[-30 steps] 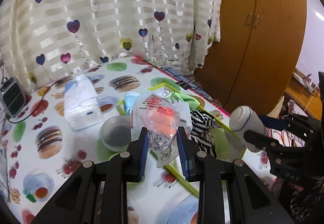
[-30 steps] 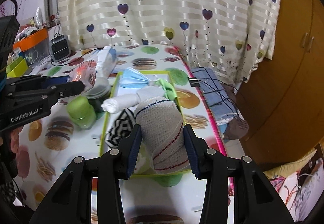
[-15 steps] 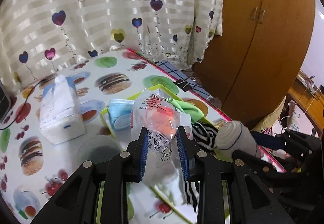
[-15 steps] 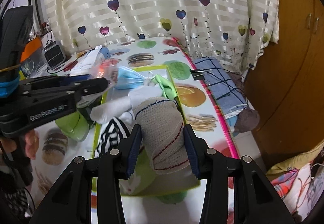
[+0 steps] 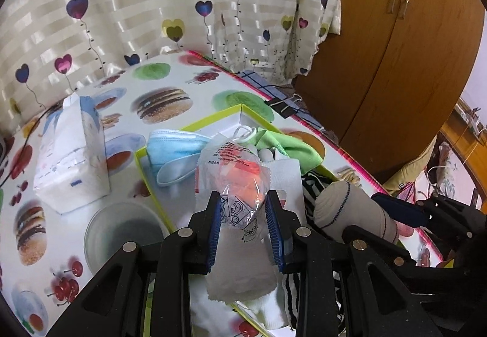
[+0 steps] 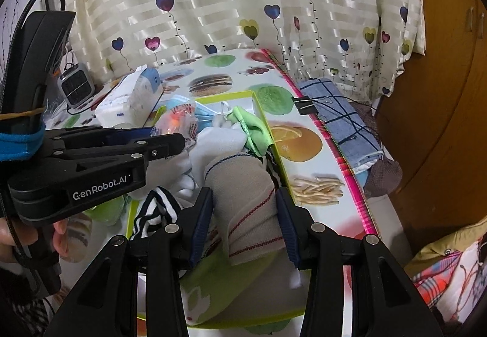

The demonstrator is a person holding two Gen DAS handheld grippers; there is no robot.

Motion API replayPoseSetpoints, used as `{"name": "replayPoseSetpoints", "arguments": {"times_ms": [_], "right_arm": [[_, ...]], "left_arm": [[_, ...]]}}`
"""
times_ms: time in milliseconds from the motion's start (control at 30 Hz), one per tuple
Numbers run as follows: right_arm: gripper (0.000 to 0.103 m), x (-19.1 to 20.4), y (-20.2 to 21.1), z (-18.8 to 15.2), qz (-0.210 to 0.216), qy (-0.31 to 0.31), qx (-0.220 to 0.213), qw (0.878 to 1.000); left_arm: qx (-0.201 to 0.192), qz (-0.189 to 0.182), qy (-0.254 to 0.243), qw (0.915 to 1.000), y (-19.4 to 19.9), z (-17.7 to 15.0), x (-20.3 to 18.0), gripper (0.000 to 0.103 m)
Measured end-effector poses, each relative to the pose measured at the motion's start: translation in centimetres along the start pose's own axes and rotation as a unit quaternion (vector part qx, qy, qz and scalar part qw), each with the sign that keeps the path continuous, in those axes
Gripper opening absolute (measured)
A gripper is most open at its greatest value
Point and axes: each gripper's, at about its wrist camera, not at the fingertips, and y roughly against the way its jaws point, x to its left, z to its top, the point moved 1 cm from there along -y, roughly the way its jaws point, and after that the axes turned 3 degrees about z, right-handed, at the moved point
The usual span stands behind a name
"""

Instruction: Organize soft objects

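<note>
My left gripper [image 5: 242,209] is shut on a clear plastic packet [image 5: 232,169] with an orange thing inside, held over the green-rimmed tray [image 5: 213,116]. In the tray lie a blue face mask [image 5: 175,146], a green cloth [image 5: 287,146], a white cloth [image 5: 286,175] and a black-and-white striped cloth [image 5: 312,184]. My right gripper [image 6: 243,203] is shut on a rolled beige sock [image 6: 246,187] with a red stitch line, low over the tray's near right part [image 6: 283,165]. The left gripper [image 6: 170,140] shows at the left of the right wrist view, the packet [image 6: 178,117] in it.
A white tissue pack [image 5: 71,154] and a grey round lid [image 5: 124,238] sit left of the tray on the food-print tablecloth. A small heater [image 6: 76,84] stands at the back left. A binder clip [image 6: 307,102] and blue checked cloth [image 6: 341,124] lie at the table's right edge, a wooden wardrobe [image 5: 404,63] beyond.
Both grippers have sunk and moved forward over the tray, each keeping its hold. The tissue pack and lid have slid left in the left wrist view.
</note>
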Motion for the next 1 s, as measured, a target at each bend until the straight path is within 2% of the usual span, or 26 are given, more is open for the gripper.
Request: {"name": "replayPoseSetpoints", "arguments": {"times_ms": [133, 267, 533, 667, 1000], "right_arm": [[0.045, 0.0, -0.1, 0.0, 0.001, 0.004, -0.008, 1.000], [0.045, -0.1, 0.0, 0.0, 0.004, 0.006, -0.014, 1.000], [0.046, 0.1, 0.2, -0.2, 0.001, 0.010, -0.023, 1.000], [0.047, 0.2, 0.4, -0.3, 0.002, 0.010, -0.028, 1.000], [0.049, 0.2, 1.8, -0.8, 0.020, -0.009, -0.047, 0.999]], "left_arm": [[-0.001, -0.001, 0.006, 1.0000, -0.1, 0.0, 0.1, 0.030], [0.000, 0.004, 0.017, 0.9998, 0.0, -0.4, 0.6, 0.039], [-0.001, 0.008, 0.016, 0.9998, 1.4, -1.3, 1.1, 0.048], [-0.015, 0.008, 0.020, 0.9997, 2.9, -1.8, 1.2, 0.054], [-0.038, 0.034, 0.026, 0.9983, 7.4, -4.7, 1.6, 0.056]]}}
